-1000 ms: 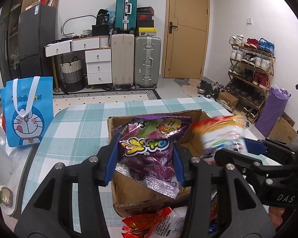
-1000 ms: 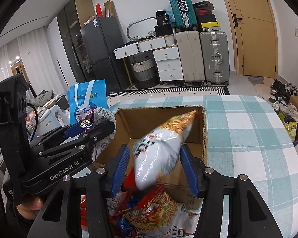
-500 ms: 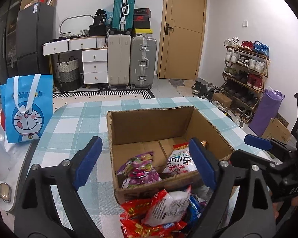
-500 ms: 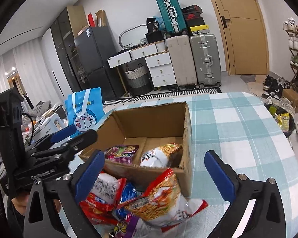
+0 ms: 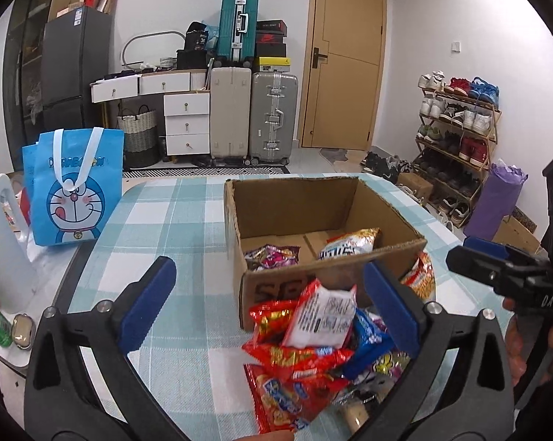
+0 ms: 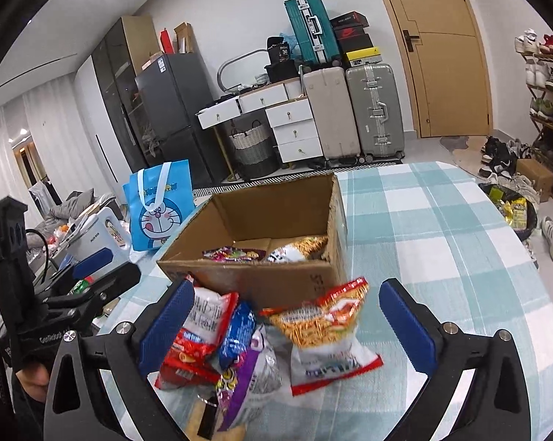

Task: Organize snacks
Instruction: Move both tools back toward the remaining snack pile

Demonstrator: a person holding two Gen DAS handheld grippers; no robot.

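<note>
A checked surface point(image 5: 188, 228) is seen spread beneath both grippers, and a cardboard box point(image 5: 305, 279) is set on it just beyond their fingertips; a purple snack bag point(image 5: 272, 255) and a white-and-orange snack bag point(image 5: 346, 244) are seen lying inside the box. A pile of snack packets point(image 5: 313, 345) is heaped on the surface against the near wall of the box. The left gripper point(image 5: 269, 305) is held wide open above this pile, with nothing gripped or touched. The right gripper point(image 6: 285, 325) is likewise spread wide and empty, with an orange noodle-snack packet point(image 6: 324, 330) lying between its blue pads point(image 6: 166, 325).
</note>
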